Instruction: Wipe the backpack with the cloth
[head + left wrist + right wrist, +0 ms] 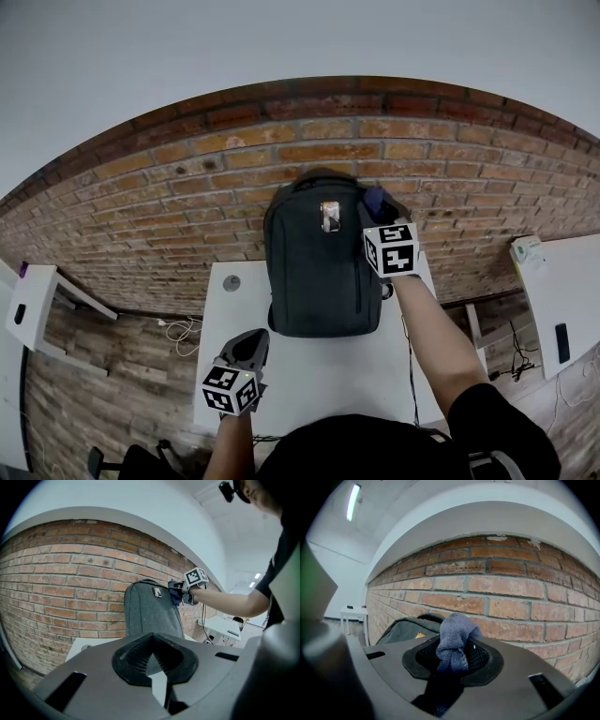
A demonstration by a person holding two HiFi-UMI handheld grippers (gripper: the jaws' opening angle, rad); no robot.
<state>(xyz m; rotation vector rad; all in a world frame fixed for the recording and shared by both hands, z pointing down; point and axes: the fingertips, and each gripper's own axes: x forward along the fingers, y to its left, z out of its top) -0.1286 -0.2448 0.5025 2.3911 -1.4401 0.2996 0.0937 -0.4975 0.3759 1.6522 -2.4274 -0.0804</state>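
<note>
Right claw (452, 660) pinching cloth (457, 634) at 1 o'clock corner of backpack (319, 272), poised for wiping; left claw (249, 345) pressed together, idle at 7 o'clock.

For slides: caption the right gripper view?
Right gripper shut on a blue cloth near the backpack top, brick wall behind.

The right arm (439, 342) is stretched well forward and bare to the sleeve, and the right gripper (380, 211) at its end has its jaws closed on a bunched blue cloth (454, 637) that sticks out past the tips. The left forearm (231, 446) is drawn in close to the body. The left gripper (247, 349) sits low and points forward, its jaws together with nothing between them.
</note>
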